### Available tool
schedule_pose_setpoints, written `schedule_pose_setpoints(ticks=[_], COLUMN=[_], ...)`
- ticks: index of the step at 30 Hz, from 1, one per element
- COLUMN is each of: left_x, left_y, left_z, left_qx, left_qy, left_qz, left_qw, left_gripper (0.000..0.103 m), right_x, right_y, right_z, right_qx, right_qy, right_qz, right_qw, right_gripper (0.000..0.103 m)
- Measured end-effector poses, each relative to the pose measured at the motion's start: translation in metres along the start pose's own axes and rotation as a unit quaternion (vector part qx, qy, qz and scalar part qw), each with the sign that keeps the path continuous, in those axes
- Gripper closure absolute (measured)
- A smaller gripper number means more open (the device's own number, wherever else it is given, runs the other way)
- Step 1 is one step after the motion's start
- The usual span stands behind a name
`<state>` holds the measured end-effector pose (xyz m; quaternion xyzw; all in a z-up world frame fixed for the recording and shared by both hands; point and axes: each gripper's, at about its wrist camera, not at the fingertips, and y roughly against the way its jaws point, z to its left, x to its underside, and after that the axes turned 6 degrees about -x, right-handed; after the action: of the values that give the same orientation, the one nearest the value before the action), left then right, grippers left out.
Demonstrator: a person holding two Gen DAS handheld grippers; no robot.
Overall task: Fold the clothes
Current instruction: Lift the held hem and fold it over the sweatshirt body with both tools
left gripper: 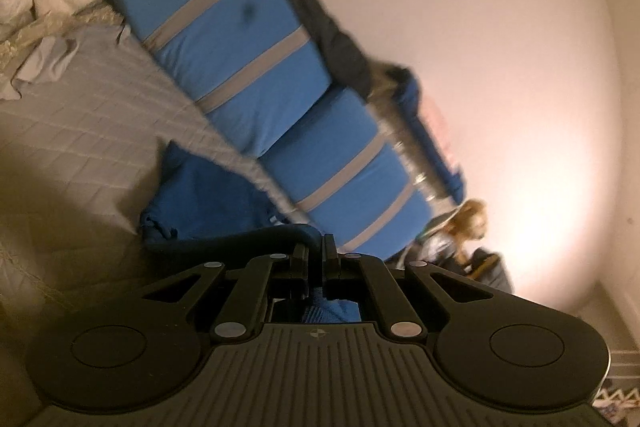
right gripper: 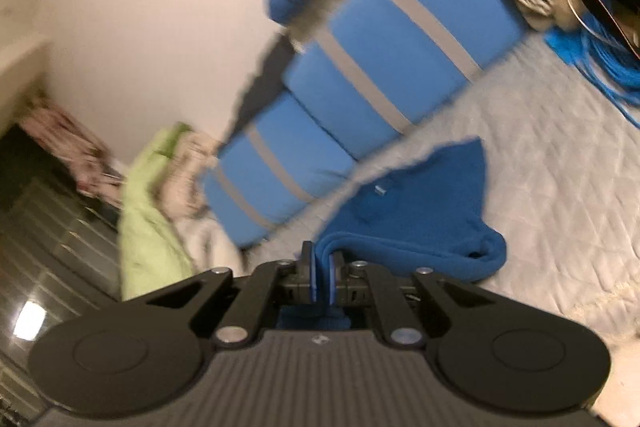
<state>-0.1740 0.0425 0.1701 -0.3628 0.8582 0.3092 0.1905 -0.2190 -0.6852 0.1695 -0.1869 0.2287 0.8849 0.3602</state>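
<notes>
Both frames blurred and tilted. Landmark: the blue cushion (left gripper: 240,39) with grey stripes, standing along the wall at the back of the grey quilt (left gripper: 80,115).

Left claw (left gripper: 316,247): jaws pinched nearly together, clamped on a dark rolled edge of the blue sweater (left gripper: 208,199). That edge runs off to the left of the fingertips, and more blue fabric shows below, between the claw's arms. The bulk of the sweater sits on the quilt in front of the cushion's lower end, just ahead and left of the claw.

Right claw (right gripper: 322,267): jaws also squeezed close, blue pads (right gripper: 316,275) gripping a folded edge of the blue sweater (right gripper: 412,211). The fabric comes straight out of the fingertips and spreads up and to the right over the quilt (right gripper: 560,187), on the near side of the cushion (right gripper: 360,75), almost touching its base. A small tag shows on the fabric near the cushion.

Green bedding (right gripper: 148,211) is heaped past one end of the cushion, blue cord (right gripper: 600,67) piled past the other end.
</notes>
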Motion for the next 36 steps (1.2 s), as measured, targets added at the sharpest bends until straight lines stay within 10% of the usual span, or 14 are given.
schedule_pose_setpoints(ticks=[36], left_x=[-0.083], left_y=[-0.169], left_z=[0.035], left_qx=[-0.064], left_qy=[0.045], left_qz=[0.031], left_qw=[0.9964], left_gripper=[0.098], right_x=[-0.092], right_y=[-0.146], right_z=[-0.054], right_qx=[0.062], right_qy=[0.047], right_qz=[-0.054], right_qw=[0.996], right_gripper=[0.097])
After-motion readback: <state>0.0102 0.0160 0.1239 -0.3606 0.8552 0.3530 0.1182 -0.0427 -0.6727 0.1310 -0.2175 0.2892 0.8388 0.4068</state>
